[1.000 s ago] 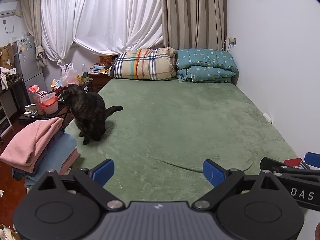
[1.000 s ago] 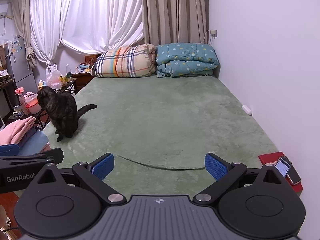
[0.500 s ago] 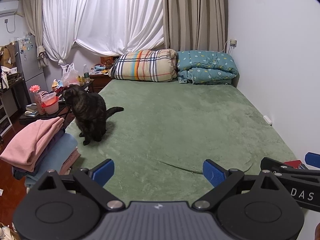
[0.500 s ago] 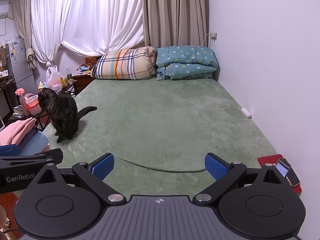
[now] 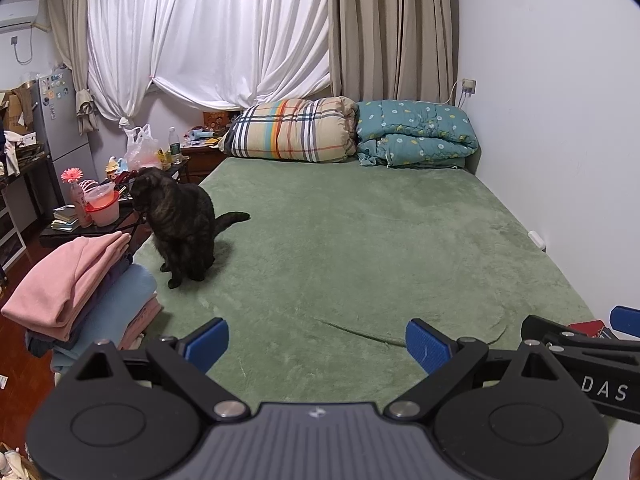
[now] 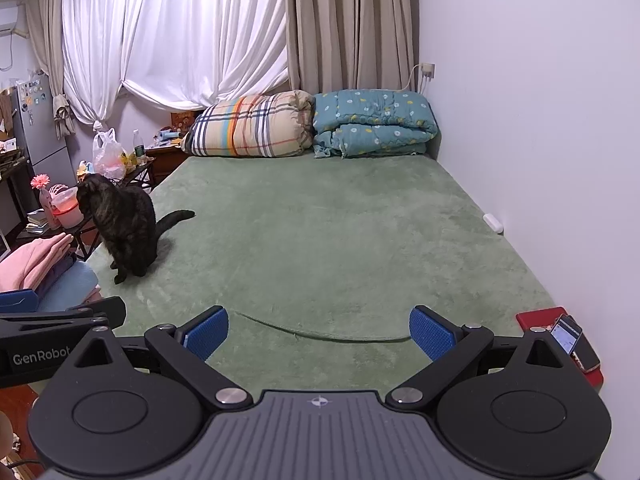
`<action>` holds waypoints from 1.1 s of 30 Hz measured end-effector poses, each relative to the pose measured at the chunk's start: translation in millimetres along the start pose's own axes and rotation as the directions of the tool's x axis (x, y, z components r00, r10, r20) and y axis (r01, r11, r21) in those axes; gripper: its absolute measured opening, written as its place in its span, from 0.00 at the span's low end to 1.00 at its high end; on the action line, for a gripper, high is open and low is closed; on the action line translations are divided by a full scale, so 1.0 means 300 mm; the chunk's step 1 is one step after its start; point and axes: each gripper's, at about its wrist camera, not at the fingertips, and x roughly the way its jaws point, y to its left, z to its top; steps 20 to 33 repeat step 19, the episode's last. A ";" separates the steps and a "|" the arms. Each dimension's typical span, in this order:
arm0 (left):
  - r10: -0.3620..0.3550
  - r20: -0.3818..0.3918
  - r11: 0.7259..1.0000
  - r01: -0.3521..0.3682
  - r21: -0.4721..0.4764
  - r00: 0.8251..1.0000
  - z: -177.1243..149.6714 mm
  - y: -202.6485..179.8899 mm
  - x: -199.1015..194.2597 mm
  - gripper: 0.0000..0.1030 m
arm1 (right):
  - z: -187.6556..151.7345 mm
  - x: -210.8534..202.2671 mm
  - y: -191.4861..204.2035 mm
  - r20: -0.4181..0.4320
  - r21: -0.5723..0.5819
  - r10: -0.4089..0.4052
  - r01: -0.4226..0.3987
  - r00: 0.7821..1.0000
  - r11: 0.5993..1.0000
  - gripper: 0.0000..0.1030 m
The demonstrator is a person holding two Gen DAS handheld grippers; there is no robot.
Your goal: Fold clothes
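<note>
Left gripper (image 5: 316, 344): hovering over the near edge of the bed, fingers spread wide, gripping nothing.
Right gripper (image 6: 318, 334): hovering just beside it, fingers likewise apart and empty.
Folded clothes stack (image 5: 76, 292): sitting at the near left, off the bed's corner; pink garment (image 5: 64, 280) lying on top.
Handling: soft, light, limp fabric, likely sagging when lifted; pinching a folded edge or corner looks best.
Green bed cover (image 5: 360, 248): lying flat, serving as folding surface.
Cat (image 5: 176, 224): sitting at the left bed edge, near the stack.
</note>
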 end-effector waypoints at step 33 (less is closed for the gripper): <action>0.011 0.000 1.000 -0.011 0.003 1.000 -0.001 -0.010 -0.007 0.92 | 0.012 0.006 -0.002 -0.007 -0.002 0.004 -0.004 1.000 1.000 0.95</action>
